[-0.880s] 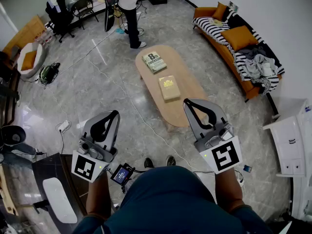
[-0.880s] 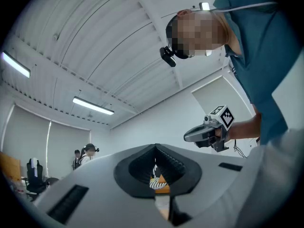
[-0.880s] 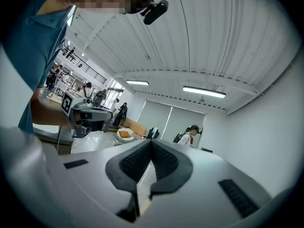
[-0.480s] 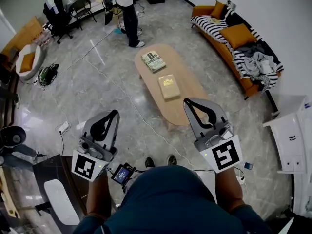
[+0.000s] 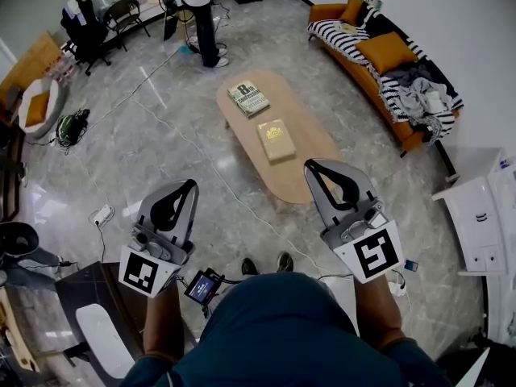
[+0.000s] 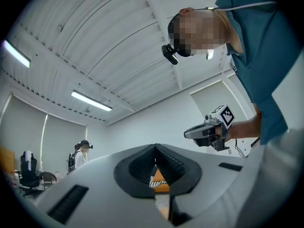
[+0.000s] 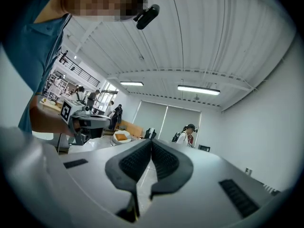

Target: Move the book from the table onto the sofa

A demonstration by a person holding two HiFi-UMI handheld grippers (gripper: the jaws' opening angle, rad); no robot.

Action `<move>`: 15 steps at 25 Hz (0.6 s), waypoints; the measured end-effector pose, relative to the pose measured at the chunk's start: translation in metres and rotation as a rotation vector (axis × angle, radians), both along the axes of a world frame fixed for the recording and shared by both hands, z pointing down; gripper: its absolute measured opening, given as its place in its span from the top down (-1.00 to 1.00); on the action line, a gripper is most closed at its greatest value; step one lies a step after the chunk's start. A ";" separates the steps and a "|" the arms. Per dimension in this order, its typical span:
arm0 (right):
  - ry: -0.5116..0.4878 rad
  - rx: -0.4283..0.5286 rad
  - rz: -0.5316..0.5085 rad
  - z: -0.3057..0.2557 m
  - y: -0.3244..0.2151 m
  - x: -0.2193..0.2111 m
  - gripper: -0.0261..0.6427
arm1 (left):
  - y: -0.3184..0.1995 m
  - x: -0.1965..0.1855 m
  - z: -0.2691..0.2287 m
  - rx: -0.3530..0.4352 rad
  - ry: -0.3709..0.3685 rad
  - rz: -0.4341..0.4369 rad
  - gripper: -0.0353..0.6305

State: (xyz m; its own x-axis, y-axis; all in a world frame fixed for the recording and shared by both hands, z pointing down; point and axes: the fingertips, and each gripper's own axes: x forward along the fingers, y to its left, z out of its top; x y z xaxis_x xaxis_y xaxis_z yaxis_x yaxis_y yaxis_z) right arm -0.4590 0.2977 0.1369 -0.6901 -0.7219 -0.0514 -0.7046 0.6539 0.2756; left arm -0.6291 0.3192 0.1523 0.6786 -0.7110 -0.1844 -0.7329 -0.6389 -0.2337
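Note:
Two books lie on the oval wooden table [image 5: 300, 164]: a tan book [image 5: 276, 140] near the middle and a green-and-white book [image 5: 248, 98] at its far end. The orange sofa [image 5: 385, 77] stands along the right wall, with striped throws, orange cushions and a heap of clothes. My left gripper [image 5: 188, 188] is held low at the left over the floor, shut and empty. My right gripper [image 5: 316, 168] is shut and empty too, its tip just short of the table's near end. Both gripper views look level across the room.
A person [image 5: 201, 10] stands beyond the table's far end. White cables [image 5: 161, 115] run over the marble floor, with a power strip [image 5: 101, 214] at the left. A white cabinet [image 5: 476, 224] stands at the right. Chairs [image 5: 85, 27] and bags sit at the back left.
The view has shifted forward slightly: table, books and sofa sit a little higher and further left in the head view. Both grippers keep their places and stay shut.

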 end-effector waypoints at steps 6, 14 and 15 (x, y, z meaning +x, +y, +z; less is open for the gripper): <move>0.009 -0.019 0.048 0.011 -0.006 -0.011 0.88 | -0.011 -0.011 -0.001 0.033 0.028 0.045 0.88; 0.034 -0.038 0.108 0.028 -0.011 -0.028 0.88 | -0.029 -0.027 0.015 0.028 0.046 0.099 0.88; 0.038 -0.042 0.114 0.030 -0.012 -0.029 0.88 | -0.031 -0.027 0.015 0.033 0.050 0.109 0.88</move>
State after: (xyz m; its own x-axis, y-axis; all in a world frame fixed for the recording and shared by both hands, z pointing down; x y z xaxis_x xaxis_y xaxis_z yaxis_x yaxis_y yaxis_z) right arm -0.4876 0.2861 0.1667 -0.6040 -0.7970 0.0052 -0.7648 0.5814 0.2777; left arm -0.6557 0.2882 0.1677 0.7408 -0.6267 -0.2419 -0.6710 -0.7079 -0.2208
